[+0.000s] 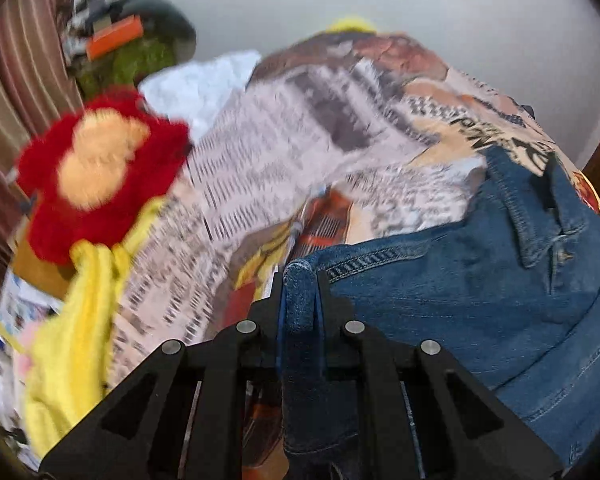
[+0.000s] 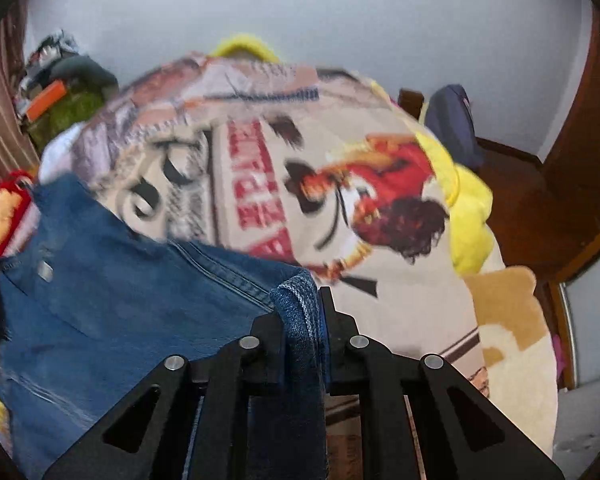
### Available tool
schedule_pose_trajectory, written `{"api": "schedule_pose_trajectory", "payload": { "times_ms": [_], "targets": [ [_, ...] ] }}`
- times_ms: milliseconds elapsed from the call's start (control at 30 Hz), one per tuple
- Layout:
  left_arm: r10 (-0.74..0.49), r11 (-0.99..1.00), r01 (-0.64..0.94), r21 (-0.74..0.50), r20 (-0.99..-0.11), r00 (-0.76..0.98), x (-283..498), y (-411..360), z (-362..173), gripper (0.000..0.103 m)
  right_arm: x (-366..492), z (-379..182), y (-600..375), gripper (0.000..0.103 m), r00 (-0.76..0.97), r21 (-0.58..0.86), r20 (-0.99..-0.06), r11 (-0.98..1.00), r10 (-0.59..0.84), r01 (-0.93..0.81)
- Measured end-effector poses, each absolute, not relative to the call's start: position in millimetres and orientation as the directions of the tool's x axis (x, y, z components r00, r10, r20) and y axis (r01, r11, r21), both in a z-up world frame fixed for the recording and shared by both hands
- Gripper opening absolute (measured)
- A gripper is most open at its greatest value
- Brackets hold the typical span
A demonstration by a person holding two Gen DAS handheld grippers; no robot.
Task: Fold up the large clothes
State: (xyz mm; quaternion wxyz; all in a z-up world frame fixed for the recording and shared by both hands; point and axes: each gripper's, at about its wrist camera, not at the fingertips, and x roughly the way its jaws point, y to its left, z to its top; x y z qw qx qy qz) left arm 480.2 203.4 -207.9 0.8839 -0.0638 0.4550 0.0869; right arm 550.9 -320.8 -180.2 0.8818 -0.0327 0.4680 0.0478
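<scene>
1. Left wrist view: the left tool (image 1: 300,280) is clamped on a thick folded edge of the denim garment (image 1: 480,292), which spreads away to the tool's right over the printed blanket (image 1: 300,132) on the bed. The pinch holds only a narrow roll of cloth; a hard tug could pull it free. The red plush toy (image 1: 96,172) and yellow cloth (image 1: 76,340) lie to the tool's left, near enough to snag a swung hem.
2. Right wrist view: the right tool (image 2: 302,296) is likewise clamped on a denim edge, with the garment (image 2: 112,292) spreading to its left. Judging from both views, the held edge runs tool to tool, so that looks like the long axis, though blur hides the far end. Uneven lifting could skew the fold.
</scene>
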Motion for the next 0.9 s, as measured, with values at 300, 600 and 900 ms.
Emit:
{"api": "schedule_pose_trajectory", "payload": {
  "times_ms": [300,600,900],
  "targets": [
    [0.125,0.976,-0.219,0.007,-0.838,0.532,485.8,202.8,-235.7,0.019,552.2,-205.2,-332.7,0.011,0.506,0.05,-0.855,0.988,0.118,-0.147],
    [0.128,0.98,-0.195,0.033,-0.857,0.5,470.8,201.4,-228.6,0.026,532.8,-200.5,-349.9,0.086,0.52,-0.098,-0.852,0.994,-0.056,-0.054],
    [0.127,0.981,-0.193,0.023,-0.829,0.544,413.5,203.4,-171.8,0.038,485.5,-120.8,-361.1,0.086,0.576,0.073,-0.814,0.997,0.075,-0.027]
  ]
}}
